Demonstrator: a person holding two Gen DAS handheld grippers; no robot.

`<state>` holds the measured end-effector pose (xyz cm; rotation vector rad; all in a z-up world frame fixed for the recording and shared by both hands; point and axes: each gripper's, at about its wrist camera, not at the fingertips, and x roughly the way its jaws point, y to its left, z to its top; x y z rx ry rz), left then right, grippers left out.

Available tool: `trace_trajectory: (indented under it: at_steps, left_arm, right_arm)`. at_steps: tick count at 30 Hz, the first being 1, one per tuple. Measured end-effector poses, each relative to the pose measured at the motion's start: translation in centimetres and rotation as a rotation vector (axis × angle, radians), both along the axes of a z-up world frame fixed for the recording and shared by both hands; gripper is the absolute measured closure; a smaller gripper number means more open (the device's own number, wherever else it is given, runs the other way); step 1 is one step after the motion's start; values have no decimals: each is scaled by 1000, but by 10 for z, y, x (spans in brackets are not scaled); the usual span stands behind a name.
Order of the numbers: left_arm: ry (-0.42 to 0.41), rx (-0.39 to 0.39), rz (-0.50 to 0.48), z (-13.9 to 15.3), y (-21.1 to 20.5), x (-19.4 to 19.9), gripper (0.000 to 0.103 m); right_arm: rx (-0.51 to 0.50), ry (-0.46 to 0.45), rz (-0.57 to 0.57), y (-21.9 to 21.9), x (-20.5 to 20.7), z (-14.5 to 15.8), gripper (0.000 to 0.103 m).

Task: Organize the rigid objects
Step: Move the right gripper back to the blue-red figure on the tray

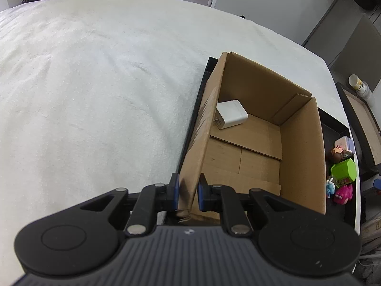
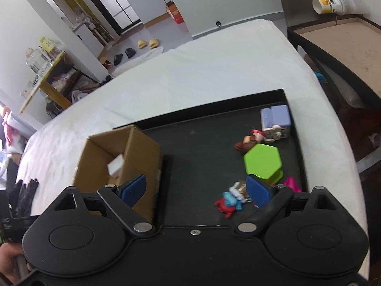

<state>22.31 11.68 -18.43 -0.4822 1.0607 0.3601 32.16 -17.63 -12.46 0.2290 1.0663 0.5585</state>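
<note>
A brown cardboard box (image 1: 302,147) stands open-topped at the left end of a black tray (image 1: 333,128). A white charger (image 1: 232,114) lies inside it at the far left corner. My left gripper (image 1: 188,190) is shut on the box's left wall near its front corner, one pad on each side. In the right wrist view the box (image 2: 142,150) is at left and my right gripper (image 2: 195,186) hangs open over the tray (image 2: 202,147), holding nothing. A green hexagonal container (image 2: 263,159), a lilac box (image 2: 277,116), a brown-haired figurine (image 2: 250,140), a red and blue toy (image 2: 228,202) and a pink toy (image 2: 291,183) lie at the tray's right end.
The tray rests on a white cloth-covered surface (image 1: 95,83) that stretches far to the left and back. To the right stands a dark-framed wooden top (image 2: 345,47) with a white cup (image 2: 333,6) on it. A person's hand (image 2: 9,262) shows at the lower left.
</note>
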Motion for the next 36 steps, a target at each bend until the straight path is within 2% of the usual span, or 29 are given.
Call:
trace_trajectory:
  at_steps: [9,14,21,27,36]
  left_arm:
    - [-21,-15,35,-2,2,-4,89]
    - [-22,-16,36,-2,2,-5,89]
    - [-25,-16,31,-2,3,-5,89]
    - [-30,-15,30,-2,2,-5,89]
    - [-36,-25,28,-3,4,-6,88]
  right_arm:
    - [57,140,-77,-16,11,-28,14]
    - [65,243,-130,-20,16,-51,28]
    - [50,315,-175,-11,20,-70,39]
    - [-63,307,-188,7,21,-84,44]
    - [-204,203,-151,39,14,-89,45]
